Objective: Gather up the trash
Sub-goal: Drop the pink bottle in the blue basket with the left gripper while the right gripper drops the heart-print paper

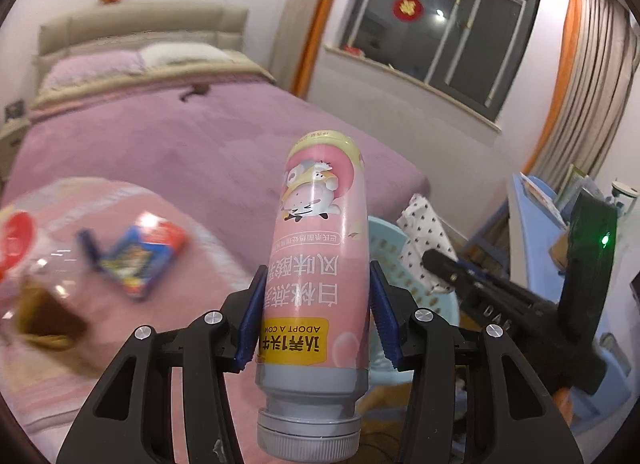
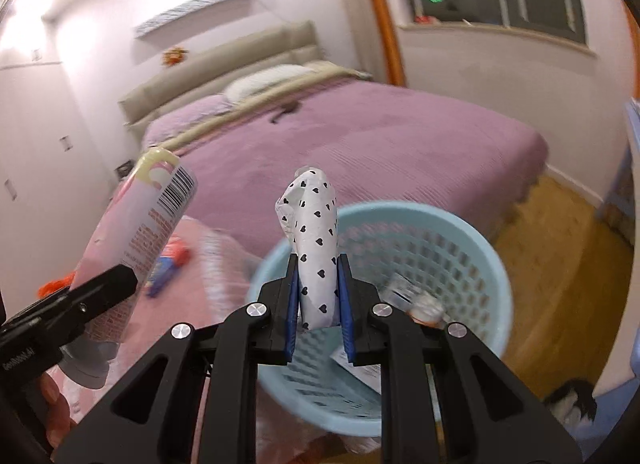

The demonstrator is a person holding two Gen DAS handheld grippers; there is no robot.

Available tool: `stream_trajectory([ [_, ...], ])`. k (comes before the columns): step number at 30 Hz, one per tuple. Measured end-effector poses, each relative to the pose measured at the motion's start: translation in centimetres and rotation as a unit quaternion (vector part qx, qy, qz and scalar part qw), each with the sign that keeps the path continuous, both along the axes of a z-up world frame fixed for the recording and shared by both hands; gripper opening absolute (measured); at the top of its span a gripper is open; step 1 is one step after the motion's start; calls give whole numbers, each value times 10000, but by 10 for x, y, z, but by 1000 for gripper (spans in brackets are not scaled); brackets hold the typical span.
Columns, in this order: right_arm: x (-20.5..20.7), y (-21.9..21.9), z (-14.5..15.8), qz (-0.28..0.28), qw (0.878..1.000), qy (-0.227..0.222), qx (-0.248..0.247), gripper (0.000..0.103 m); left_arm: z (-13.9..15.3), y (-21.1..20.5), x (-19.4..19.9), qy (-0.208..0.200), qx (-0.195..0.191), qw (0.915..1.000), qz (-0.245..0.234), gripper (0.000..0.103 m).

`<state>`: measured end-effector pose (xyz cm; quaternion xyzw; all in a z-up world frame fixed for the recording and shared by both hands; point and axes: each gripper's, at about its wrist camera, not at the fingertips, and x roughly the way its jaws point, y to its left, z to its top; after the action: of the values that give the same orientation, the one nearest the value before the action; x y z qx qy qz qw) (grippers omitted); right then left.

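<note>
My left gripper [image 1: 316, 316] is shut on a pink yogurt drink bottle [image 1: 320, 260], cap end toward the camera. The bottle also shows at the left of the right wrist view [image 2: 136, 240]. My right gripper [image 2: 318, 304] is shut on a white wrapper with black hearts [image 2: 314, 244], held over the light blue mesh basket [image 2: 480, 264]. The basket holds a clear crumpled plastic piece [image 2: 416, 300] and paper. In the left wrist view the basket [image 1: 384, 240] and the wrapper [image 1: 424, 232] sit to the right, behind the bottle.
A blue and red snack packet [image 1: 140, 252] and a clear bottle with a red cap [image 1: 32, 272] lie on the pink blanket [image 1: 208, 248]. The purple bed [image 2: 380, 144] is behind. Wooden floor [image 2: 560, 264] is at the right. A blue desk [image 1: 532, 224] stands nearby.
</note>
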<state>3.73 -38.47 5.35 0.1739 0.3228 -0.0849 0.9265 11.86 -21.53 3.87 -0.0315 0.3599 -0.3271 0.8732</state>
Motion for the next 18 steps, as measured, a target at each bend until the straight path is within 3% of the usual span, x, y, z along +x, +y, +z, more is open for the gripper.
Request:
stream_trajectory([
  [8, 8, -40, -43, -429, 9975, 486, 270, 17, -41, -50, 30, 527, 56, 9983, -228, 47],
  [12, 10, -48, -52, -538, 9957, 620, 438, 47, -49, -50, 35, 588, 12, 9981, -193, 62],
  [18, 5, -48, -49, -534, 9959, 562, 469, 50, -33, -33, 11, 177, 15, 9996, -199, 69],
])
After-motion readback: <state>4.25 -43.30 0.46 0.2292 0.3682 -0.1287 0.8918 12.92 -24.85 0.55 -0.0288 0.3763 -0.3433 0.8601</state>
